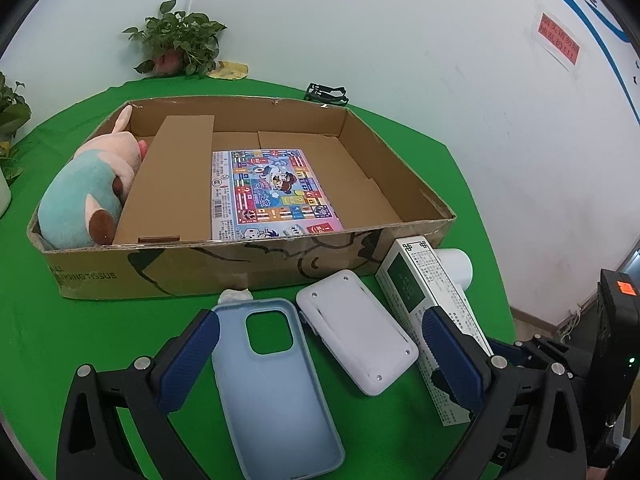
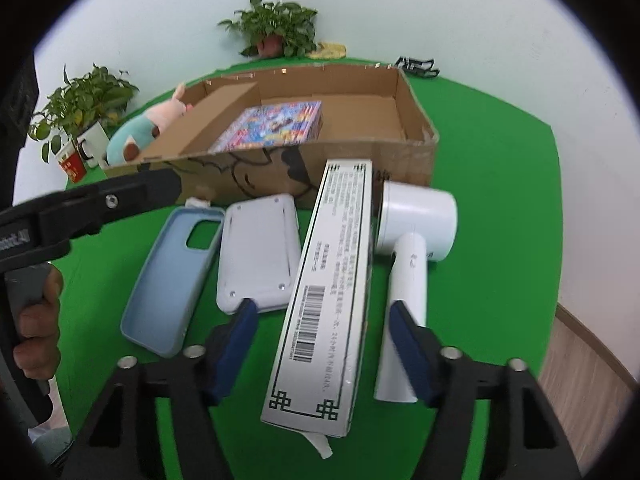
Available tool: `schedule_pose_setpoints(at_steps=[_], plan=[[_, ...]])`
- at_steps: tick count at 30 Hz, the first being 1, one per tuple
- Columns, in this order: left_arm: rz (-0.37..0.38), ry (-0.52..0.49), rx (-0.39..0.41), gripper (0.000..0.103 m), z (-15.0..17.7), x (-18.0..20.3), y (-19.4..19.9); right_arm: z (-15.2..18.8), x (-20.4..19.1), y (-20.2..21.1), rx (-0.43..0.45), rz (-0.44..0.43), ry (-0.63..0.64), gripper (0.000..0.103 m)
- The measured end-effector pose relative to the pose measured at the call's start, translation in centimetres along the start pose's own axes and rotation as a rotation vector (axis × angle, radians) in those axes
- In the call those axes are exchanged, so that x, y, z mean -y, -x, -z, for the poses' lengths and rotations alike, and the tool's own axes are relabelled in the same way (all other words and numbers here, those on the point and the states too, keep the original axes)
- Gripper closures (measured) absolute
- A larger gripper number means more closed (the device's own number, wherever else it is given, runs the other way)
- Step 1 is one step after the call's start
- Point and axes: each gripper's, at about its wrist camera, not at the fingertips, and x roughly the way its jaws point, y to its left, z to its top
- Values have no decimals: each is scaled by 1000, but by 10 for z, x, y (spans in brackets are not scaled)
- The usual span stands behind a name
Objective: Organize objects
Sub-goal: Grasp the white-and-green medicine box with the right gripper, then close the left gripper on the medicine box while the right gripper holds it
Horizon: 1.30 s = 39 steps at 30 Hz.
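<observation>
Between the wide-open, empty left gripper (image 1: pixel 320 354): phone case (image 1: pixel 276 384) and white device (image 1: pixel 356 332), flat on the cloth before the cardboard box (image 1: pixel 224 268); likely to catch both on closing. Under the right gripper (image 2: pixel 328 344), likewise open and empty: long carton (image 2: pixel 324 288) between the fingers, hair dryer (image 2: pixel 412 248) touching, easily nudged.

On the carton (image 1: pixel 240 268) front you can read "GING TISSUE" in dark capitals, with "ALL" just above it. The long white box (image 2: pixel 324 300) carries a barcode and columns of Chinese print, too small for you to read. The red wall notice (image 1: pixel 559 40) holds Chinese characters, blurred. Large blue Chinese characters run along the wall's top edge. The game box (image 1: pixel 272 196) shows question marks, a barcode and Chinese print.
</observation>
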Motion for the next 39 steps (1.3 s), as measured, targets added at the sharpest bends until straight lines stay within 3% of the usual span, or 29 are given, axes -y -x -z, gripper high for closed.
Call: schedule_pose_setpoints(at_steps=[2, 12, 18, 23, 25, 28, 33, 39], plan=[[-7, 15, 2, 1, 0, -3, 0, 2, -4, -3, -16, 13, 15, 59], [21, 77, 11, 1, -2, -15, 6, 0, -9, 24, 131, 9, 2, 70], [23, 117, 2, 1, 0, -24, 8, -2, -47, 28, 165, -76, 169, 70], [4, 133, -23, 2, 6, -33, 7, 1, -66, 16, 122, -115, 228, 62], [15, 143, -31, 2, 8, -35, 6, 4, -73, 18, 120, -191, 260, 43], [28, 153, -41, 2, 11, -38, 4, 9, -81, 29, 164, -277, 289, 27], [15, 149, -51, 2, 16, -43, 4, 2, -69, 24, 134, -333, 215, 27], [29, 190, -88, 2, 24, -57, 4, 6, -81, 15, 59, -364, 225, 25]])
